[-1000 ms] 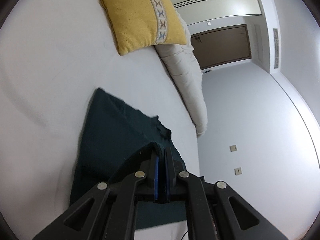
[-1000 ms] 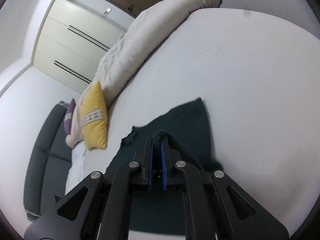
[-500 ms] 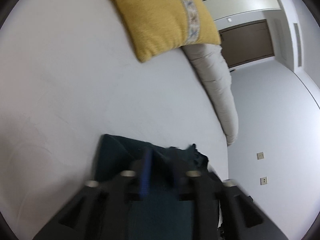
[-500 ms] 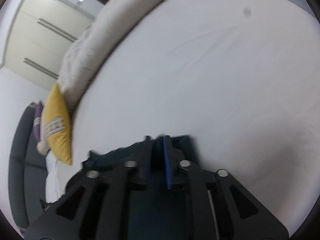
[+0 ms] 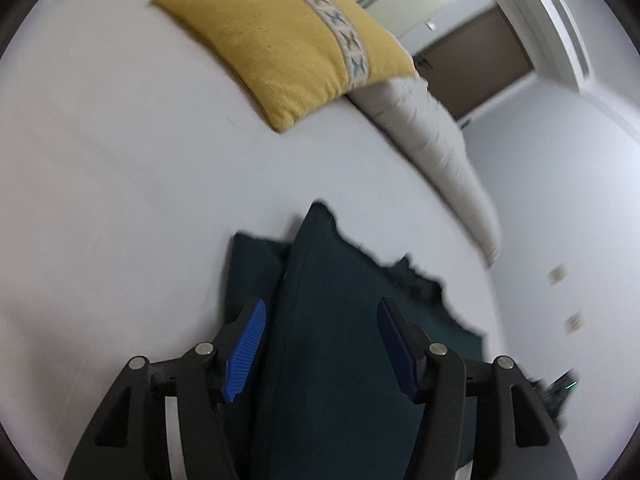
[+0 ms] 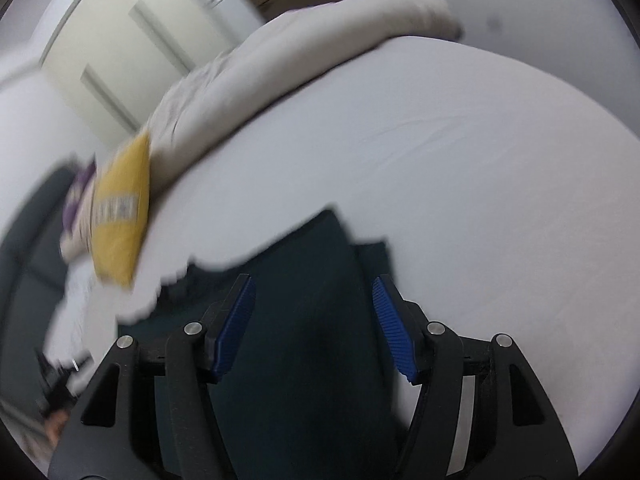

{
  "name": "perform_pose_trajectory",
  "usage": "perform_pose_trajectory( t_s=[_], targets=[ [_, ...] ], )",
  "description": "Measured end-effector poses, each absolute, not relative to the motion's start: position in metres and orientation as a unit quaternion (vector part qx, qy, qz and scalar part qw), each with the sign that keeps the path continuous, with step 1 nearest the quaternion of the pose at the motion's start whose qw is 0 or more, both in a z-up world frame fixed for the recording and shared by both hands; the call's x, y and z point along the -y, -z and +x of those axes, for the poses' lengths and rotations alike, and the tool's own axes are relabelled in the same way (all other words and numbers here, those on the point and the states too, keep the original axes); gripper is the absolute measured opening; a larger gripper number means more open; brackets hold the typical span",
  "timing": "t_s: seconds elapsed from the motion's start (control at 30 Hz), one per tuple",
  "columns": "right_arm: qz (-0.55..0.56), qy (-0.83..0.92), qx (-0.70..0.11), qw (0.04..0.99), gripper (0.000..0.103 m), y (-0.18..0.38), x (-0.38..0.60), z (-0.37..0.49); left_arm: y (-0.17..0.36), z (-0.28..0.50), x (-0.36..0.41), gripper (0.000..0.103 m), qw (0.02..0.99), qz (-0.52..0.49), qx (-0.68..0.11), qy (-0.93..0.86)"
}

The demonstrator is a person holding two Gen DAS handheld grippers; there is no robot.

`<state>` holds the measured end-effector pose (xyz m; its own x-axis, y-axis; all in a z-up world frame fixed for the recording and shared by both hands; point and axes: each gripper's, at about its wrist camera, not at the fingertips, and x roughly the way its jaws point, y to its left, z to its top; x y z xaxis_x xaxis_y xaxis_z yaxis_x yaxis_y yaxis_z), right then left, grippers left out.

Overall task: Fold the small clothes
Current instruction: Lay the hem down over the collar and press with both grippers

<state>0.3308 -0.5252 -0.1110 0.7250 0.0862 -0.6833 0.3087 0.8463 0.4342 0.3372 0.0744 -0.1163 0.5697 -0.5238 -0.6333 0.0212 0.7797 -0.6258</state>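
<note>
The left gripper point(image 5: 322, 344) is hovering with its fingers point(image 5: 245, 350) spread wide and gripping nothing. The right gripper point(image 6: 314, 326) is in the same condition: fingers point(image 6: 390, 332) wide apart, nothing between them. Both are pointing forward over the dark teal garment point(image 5: 332, 340), which is lying on the bed point(image 5: 100, 184) directly below and ahead of each gripper.

The garment point(image 6: 304, 320) is showing two layers: an upper layer is lying over a lower one, and a strip of the lower layer is showing along the outer side in each view. Judging from this arrangement, one fold is already laid down, and the wide fingers suggest the cloth is resting under its own weight so that the fold can settle flat. The far edge of the garment is looking uneven and ragged; motion blur is preventing a clearer reading.

The bed is covered with a smooth white sheet, giving a broad, soft surface for folding. A yellow cushion point(image 5: 288, 40) with a patterned band is lying further up the bed, well apart from the garment. A rolled beige duvet point(image 6: 288, 68) is running along the far side. Beyond it, cream wardrobe doors point(image 6: 132, 48) and a brown door point(image 5: 476, 68) are standing against pale walls.
</note>
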Motion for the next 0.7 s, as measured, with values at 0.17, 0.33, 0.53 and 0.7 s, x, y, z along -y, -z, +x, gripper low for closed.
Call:
perform_pose_trajectory(
  t_s=[0.17,0.33,0.53,0.7],
  targets=[
    [0.19,0.068,-0.385,0.901,0.06,0.12,0.487,0.312,0.118,0.302,-0.071,0.058,0.862,-0.233,-0.426,0.148],
    [0.151,0.106,-0.387,0.903,0.06,0.125,0.476,0.283,0.126,0.279,-0.063,0.053,0.872,-0.179,-0.432,0.144],
    [0.142,0.114,-0.398,0.899,0.059,0.14,0.489,0.236,0.13,0.268,-0.065,0.015,0.88,-0.161,-0.429,0.126],
    [0.143,0.104,-0.41,0.895,0.034,0.146,0.493,0.22,0.128,0.258,-0.064,0.008,0.886,-0.145,-0.423,0.125]
  ],
)
